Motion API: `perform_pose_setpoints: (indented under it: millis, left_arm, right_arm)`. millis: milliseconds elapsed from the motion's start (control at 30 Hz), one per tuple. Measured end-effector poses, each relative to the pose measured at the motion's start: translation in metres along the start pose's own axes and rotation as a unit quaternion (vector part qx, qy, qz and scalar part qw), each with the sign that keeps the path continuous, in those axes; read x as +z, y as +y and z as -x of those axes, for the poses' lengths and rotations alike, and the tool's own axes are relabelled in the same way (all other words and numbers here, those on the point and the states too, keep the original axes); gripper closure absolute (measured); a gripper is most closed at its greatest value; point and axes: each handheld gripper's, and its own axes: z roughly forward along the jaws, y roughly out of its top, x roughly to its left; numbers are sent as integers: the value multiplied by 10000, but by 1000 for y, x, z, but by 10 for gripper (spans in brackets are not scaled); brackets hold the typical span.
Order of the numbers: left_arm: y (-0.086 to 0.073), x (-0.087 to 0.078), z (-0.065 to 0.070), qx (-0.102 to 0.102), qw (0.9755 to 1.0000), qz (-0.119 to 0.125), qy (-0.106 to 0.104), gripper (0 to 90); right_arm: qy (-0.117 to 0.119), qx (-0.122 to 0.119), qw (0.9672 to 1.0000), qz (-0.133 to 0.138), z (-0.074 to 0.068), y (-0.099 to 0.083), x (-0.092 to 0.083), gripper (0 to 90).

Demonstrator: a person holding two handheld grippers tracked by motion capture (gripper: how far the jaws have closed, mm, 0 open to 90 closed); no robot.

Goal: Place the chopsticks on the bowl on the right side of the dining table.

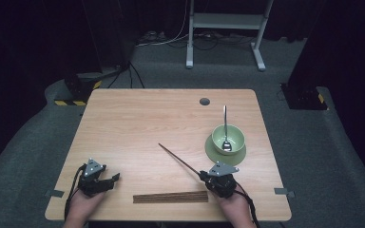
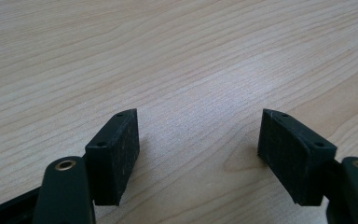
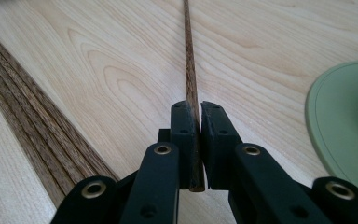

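- The chopstick (image 3: 190, 74) was clamped in the right tongs (image 3: 195, 122), slanting over the light wooden surface (image 1: 138, 118)
- Left tongs (image 2: 198, 133) gaped wide, empty
- The high view alone revealed spoon (image 1: 225, 127), green bowl (image 1: 235, 135), grey carpet (image 1: 309, 137)

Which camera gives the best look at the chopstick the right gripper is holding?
The right gripper view: the chopstick runs up close between the shut jaws of the right gripper. The high view shows its whole length, but small and thin.
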Motion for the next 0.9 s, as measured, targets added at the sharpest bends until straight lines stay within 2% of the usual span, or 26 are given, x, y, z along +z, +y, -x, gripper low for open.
perform_pose_setpoints:
  millis: [633,733,900]
  left_arm:
    - [0,0,0,10,10000,-1,-8,289]
    - [0,0,0,10,10000,-1,-9,289]
    - [0,0,0,3,10000,-3,-19,288]
  right_arm:
    - [-175,-2,9994,309,5,4,-16,841]
    - [-206,-5,9992,336,8,4,-19,841]
    - [-280,131,9986,438,18,4,-25,842]
